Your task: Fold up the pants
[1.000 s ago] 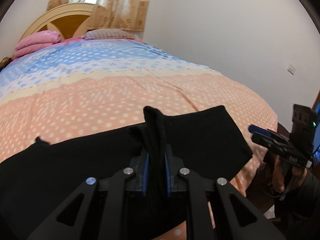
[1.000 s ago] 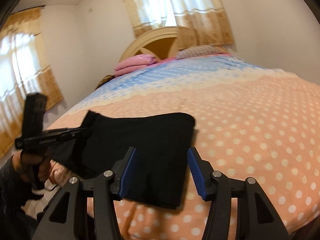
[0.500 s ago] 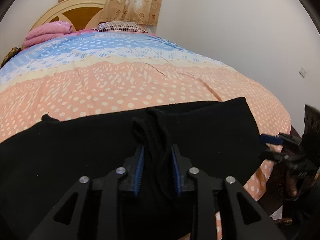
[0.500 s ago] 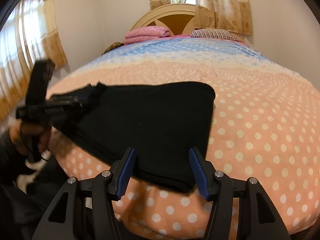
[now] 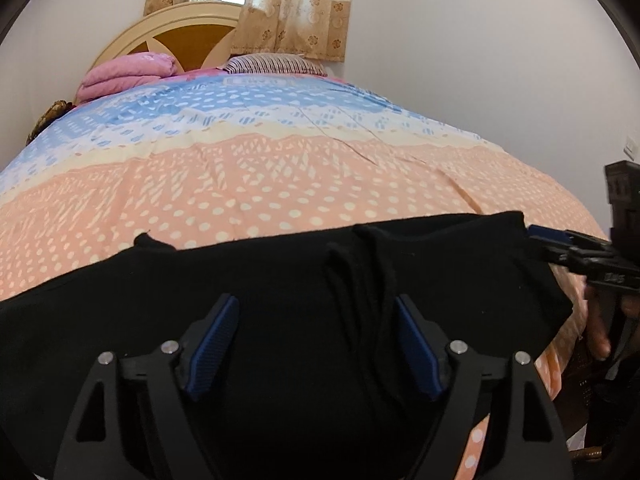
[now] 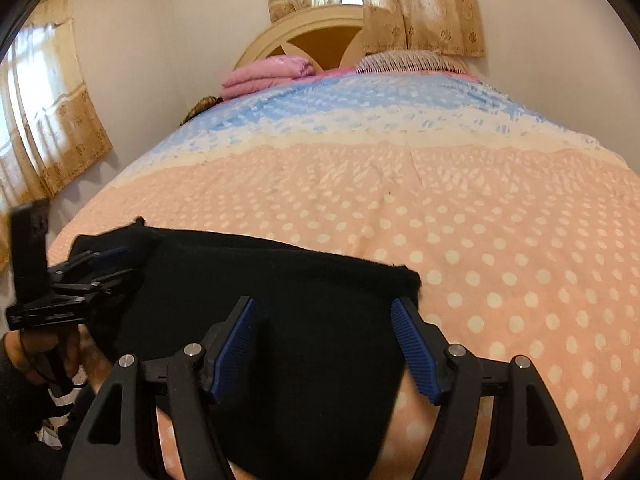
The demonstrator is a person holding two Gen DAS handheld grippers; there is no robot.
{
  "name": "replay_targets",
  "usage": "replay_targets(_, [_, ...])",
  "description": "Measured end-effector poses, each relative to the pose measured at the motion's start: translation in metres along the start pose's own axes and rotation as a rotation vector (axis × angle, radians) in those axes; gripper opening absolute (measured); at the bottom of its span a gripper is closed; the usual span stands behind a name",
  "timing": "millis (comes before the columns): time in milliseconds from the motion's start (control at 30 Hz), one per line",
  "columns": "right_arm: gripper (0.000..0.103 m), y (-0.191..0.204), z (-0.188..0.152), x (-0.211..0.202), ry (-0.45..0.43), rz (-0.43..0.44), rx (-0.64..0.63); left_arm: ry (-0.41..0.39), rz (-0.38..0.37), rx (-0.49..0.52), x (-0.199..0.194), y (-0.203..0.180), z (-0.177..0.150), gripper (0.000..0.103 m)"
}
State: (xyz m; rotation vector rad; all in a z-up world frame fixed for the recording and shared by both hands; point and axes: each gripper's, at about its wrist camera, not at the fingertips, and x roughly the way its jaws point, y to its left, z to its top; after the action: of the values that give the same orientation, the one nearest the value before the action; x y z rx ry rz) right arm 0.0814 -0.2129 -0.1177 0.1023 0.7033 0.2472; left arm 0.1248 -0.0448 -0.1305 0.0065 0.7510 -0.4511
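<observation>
the black pants (image 5: 280,288) are lying folded across the near edge of the bed (image 5: 280,184), on its peach dotted cover. the left gripper (image 5: 316,344) is hovering over them, its jaws having just been opening wide and letting go of a bunched ridge of cloth between the pads. the right gripper (image 6: 328,344) is spreading too, gripping nothing, over the pants' right end.

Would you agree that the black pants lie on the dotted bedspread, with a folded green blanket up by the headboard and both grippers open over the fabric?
Not quite: the folded blanket by the headboard is pink, not green, as both wrist views show. The rest stands: the black pants lie on the dotted bedspread, and the left gripper and right gripper stand open over the fabric, their jaws having just opened.
</observation>
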Motion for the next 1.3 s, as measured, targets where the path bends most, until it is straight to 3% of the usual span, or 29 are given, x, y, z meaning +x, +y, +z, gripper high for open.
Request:
replay_targets(67, [0.071,0.004,-0.009,-0.022,-0.017,0.039,0.004,-0.008,0.002,-0.002,-0.006,-0.001,-0.001,0.082])
replay_targets(133, [0.071,0.007,-0.020,-0.035,-0.012,0.072,-0.002,-0.015,0.013,0.011,-0.010,-0.002,-0.005,0.096])
replay_targets(200, [0.071,0.013,-0.042,-0.038,0.036,0.097,-0.017,-0.010,0.053,0.031,-0.007,-0.004,-0.012,0.100])
replay_targets(267, [0.071,0.014,-0.058,-0.023,0.124,0.067,-0.042,0.010,0.060,0.036,0.000,-0.003,-0.017,0.101])
replay_targets(400, [0.071,0.039,-0.061,-0.023,0.112,-0.031,-0.177,-0.002,0.057,0.019,-0.002,-0.001,-0.018,0.101])
replay_targets(600, [0.071,0.065,-0.037,-0.027,0.051,0.131,-0.155,-0.016,0.096,0.000,-0.024,0.014,-0.018,0.101])
replay_targets(767, [0.071,0.112,-0.022,0.004,0.057,0.214,-0.238,-0.043,0.190,-0.020,-0.052,0.053,-0.022,0.101])
replay_targets(933, [0.071,0.155,-0.021,0.035,0.075,0.324,-0.300,-0.060,0.323,-0.099,-0.087,0.115,-0.034,0.101])
replay_targets(1033, [0.072,0.169,-0.025,0.066,0.164,0.347,-0.307,-0.059,0.405,-0.145,-0.102,0.149,-0.046,0.101])
replay_targets(1100, [0.072,0.176,-0.030,0.074,0.154,0.313,-0.338,-0.063,0.452,-0.184,-0.110,0.170,-0.057,0.101])
replay_targets(1300, [0.073,0.160,-0.027,0.054,0.119,0.358,-0.265,-0.064,0.471,-0.314,-0.115,0.212,-0.082,0.101])
